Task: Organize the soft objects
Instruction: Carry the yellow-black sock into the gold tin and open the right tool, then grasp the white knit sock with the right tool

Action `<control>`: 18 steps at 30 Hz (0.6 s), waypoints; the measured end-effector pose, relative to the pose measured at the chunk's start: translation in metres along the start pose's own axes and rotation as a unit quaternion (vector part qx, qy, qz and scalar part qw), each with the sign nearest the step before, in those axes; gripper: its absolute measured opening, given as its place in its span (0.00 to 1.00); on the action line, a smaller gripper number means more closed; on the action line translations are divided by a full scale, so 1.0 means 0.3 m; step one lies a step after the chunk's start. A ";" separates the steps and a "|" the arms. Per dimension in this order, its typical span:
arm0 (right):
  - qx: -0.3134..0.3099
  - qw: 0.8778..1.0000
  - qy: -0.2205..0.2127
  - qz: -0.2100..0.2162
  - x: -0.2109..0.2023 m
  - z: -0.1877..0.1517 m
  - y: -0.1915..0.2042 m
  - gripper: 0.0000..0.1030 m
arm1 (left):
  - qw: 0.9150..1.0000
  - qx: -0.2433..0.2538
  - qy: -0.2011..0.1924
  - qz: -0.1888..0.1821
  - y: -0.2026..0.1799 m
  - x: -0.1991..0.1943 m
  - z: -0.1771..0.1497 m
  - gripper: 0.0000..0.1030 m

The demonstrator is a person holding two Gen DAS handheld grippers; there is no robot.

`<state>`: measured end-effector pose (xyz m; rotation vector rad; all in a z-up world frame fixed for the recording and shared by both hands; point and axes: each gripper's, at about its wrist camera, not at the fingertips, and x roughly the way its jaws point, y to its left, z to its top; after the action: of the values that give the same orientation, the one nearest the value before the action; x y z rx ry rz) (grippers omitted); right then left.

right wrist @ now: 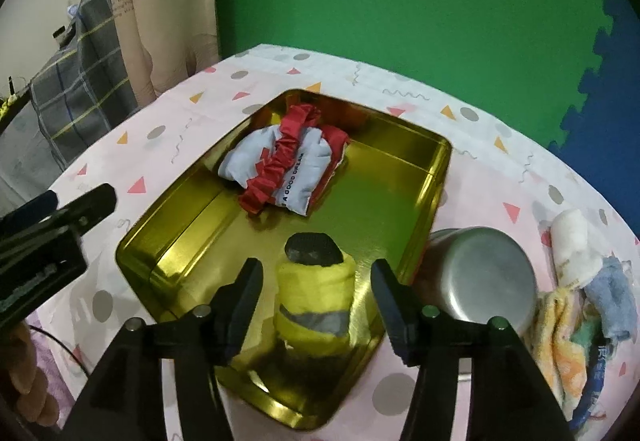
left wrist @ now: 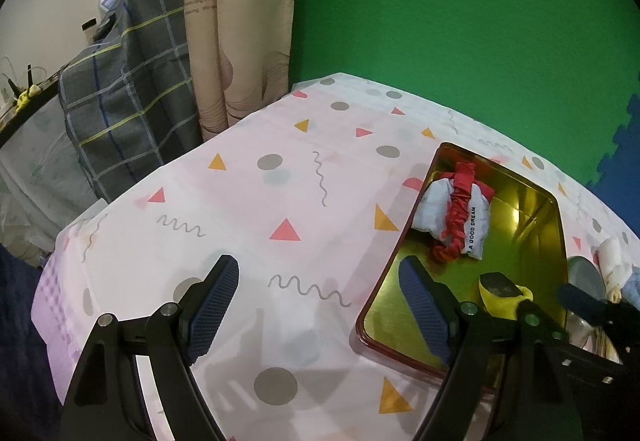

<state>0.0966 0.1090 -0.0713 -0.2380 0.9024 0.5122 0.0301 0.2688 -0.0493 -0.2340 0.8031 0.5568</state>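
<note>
The table (left wrist: pixel 256 201) wears a pale pink cloth printed with grey dots, orange and pink triangles and grey squiggles. On it sits a shallow gold tin (right wrist: pixel 436 161), its shiny floor throwing back green from the wall (right wrist: pixel 400 1) behind. To the tin's right stands a dull metal cup (right wrist: pixel 480 273), and past that a heap of small towels (right wrist: pixel 576 305) in white, blue and orange, partly cut off by the frame edge. Farther back on the left hang a patterned beige curtain (left wrist: pixel 240 21) and a grey plaid cloth (left wrist: pixel 128 81) draped over something that cannot be made out. The yellow rolled cloth (right wrist: pixel 316 305) with a grey band stands in the near end of the tin; a dark patch on its top is hard to identify. Farther in lies a white and red pouch (right wrist: pixel 280 165), a strip of red elastic wrapped around it. The right gripper (right wrist: pixel 316 301) has its jaws apart on either side of the yellow roll, pads clear of it. The left gripper (left wrist: pixel 320 305) hangs wide open over the cloth and the tin's left rim, holding nothing.
</note>
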 end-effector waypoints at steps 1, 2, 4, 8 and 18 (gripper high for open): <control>0.002 1.000 -0.004 0.001 -0.019 -0.004 -0.007 0.56 | 1.000 0.003 0.001 0.000 -0.005 0.001 -0.002 0.77; 0.005 1.000 -0.008 0.002 -0.037 -0.009 -0.015 0.56 | 1.000 0.004 0.002 -0.001 -0.009 0.002 -0.003 0.77; 0.010 1.000 -0.016 0.005 -0.082 -0.028 -0.037 0.56 | 1.000 0.008 0.001 -0.003 -0.018 -0.001 -0.005 0.77; 0.022 0.999 -0.028 -0.009 -0.176 -0.091 -0.109 0.56 | 1.000 0.022 -0.002 -0.007 -0.043 -0.012 -0.012 0.77; 0.088 0.988 -0.034 -0.125 -0.402 -0.324 -0.453 0.58 | 0.998 0.052 -0.009 -0.020 -0.104 -0.037 -0.032 0.77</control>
<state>0.0387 -0.0856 -0.0359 -0.1680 0.8317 0.2048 0.0351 0.2348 -0.0480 -0.1491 0.8068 0.4782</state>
